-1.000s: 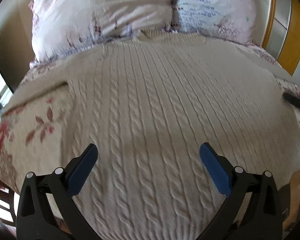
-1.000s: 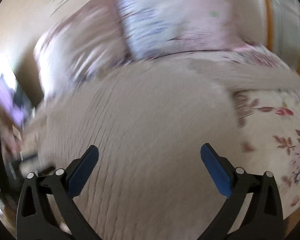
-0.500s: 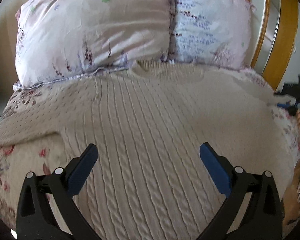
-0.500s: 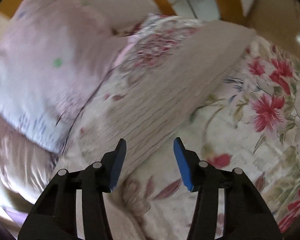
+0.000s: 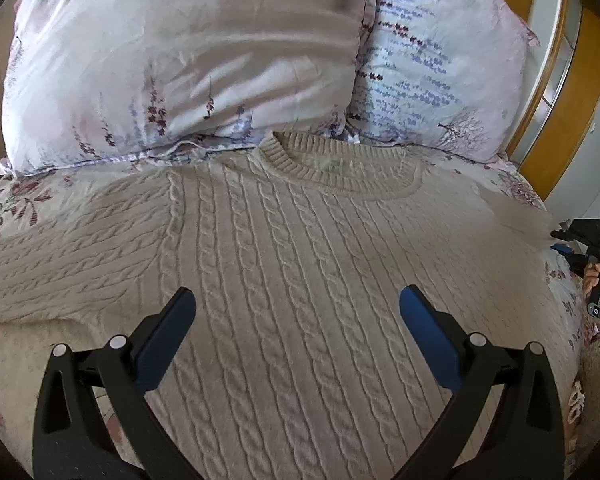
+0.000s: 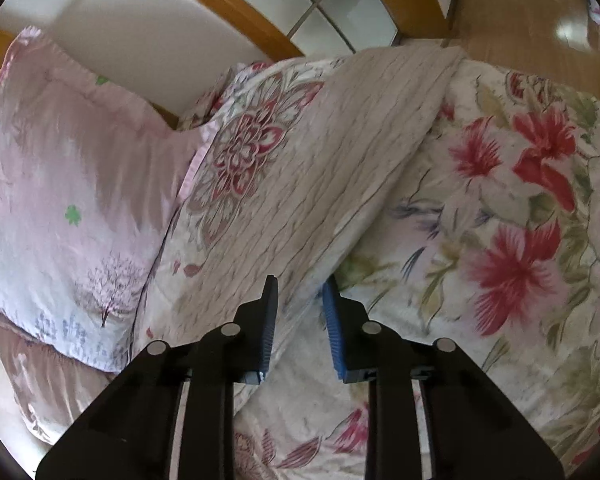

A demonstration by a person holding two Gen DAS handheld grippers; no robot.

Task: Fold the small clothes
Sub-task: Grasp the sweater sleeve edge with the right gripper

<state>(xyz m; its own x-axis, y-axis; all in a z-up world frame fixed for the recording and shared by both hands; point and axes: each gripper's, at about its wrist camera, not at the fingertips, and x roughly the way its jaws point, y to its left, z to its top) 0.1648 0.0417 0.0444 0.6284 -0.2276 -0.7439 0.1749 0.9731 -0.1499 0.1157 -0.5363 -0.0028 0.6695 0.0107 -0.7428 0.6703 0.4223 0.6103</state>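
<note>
A cream cable-knit sweater (image 5: 300,264) lies spread flat, front up, on a bed covered with a floral bedspread (image 6: 512,216). Its ribbed round neckline points toward two pillows at the head of the bed: a pink floral pillow (image 5: 180,56) on the left of the left wrist view and a paler pillow with lavender print (image 5: 436,64) beside it, the two touching. One sleeve stretches out sideways to the left edge of that view, lying over the bedspread. The left gripper (image 5: 296,320) hangs above the sweater's chest with its blue-padded fingers (image 5: 166,336) spread wide and nothing between them; the fingers do not touch the knit. At the right edge of that view the right gripper (image 6: 298,312) shows as a small dark shape held by a person's hand (image 5: 598,280), near the end of the sweater's other side. In the right wrist view the other sleeve (image 6: 340,184) runs diagonally across the bedspread toward the wooden headboard (image 6: 228,4), and its near lower edge passes between the right gripper's fingers. Those fingers have just been closing and stand narrow, with the sleeve's edge between them; whether the pads press the knit cannot be told. A wooden floor (image 6: 532,4) shows beyond the bed.
</note>
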